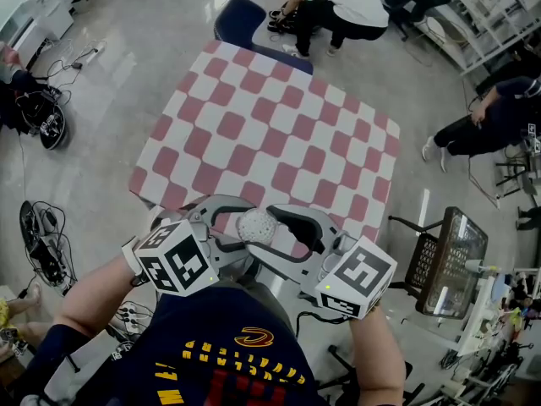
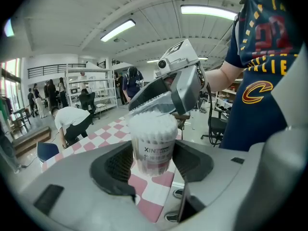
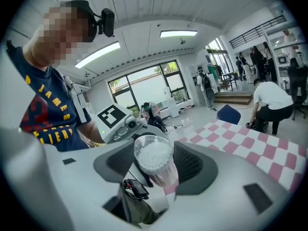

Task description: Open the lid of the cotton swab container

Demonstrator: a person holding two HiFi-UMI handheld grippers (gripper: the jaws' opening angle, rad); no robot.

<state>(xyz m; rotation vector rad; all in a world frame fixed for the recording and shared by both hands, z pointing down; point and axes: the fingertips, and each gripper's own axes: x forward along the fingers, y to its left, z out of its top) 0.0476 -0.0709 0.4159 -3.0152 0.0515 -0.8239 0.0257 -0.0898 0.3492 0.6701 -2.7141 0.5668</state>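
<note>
The cotton swab container is a clear tub packed with white swabs, held in the air over the near edge of the checkered table. My left gripper is shut on its labelled body, which stands upright between the two jaws. My right gripper comes in from the other side and is shut on the clear lid, which lies slightly tilted over the swab tips. In the right gripper view the lid's round rim fills the gap between the jaws.
A blue chair stands at the table's far side, with a crouching person beside it. A second person sits at the right. A black mesh chair stands near right. Cables lie on the floor at the left.
</note>
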